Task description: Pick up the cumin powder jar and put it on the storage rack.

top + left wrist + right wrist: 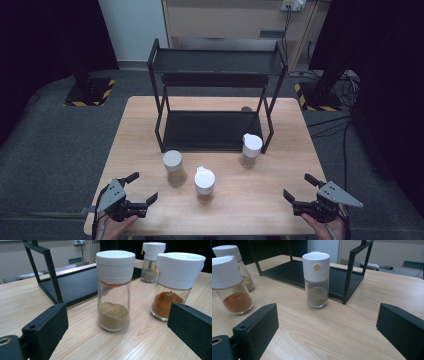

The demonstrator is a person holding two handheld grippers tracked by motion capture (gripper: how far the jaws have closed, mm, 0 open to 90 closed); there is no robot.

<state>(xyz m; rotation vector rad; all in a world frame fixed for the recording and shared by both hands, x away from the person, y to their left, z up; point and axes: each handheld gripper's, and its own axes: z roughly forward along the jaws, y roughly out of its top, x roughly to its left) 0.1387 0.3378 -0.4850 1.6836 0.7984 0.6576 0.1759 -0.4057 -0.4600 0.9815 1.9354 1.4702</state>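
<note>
Up close, orange spice jar (pixel 172 287), high view, rack (pixel 215 65) top

A black two-tier rack (pixel 217 62) stands at the far middle of the wooden surface (pixel 145 125), both shelves bare. Behind the rack is a pale wooden cabinet (pixel 225 20). Left and right of the rack, on the grey floor (pixel 55 145), sit two stand bases with yellow-black stripes (pixel 90 92). Black cables (pixel 332 125) trail right of the rack.

White-capped jars (pixel 204 184): orange, tan, grey powders; black rack (pixel 215 129); light wood table (pixel 260 200).
</note>
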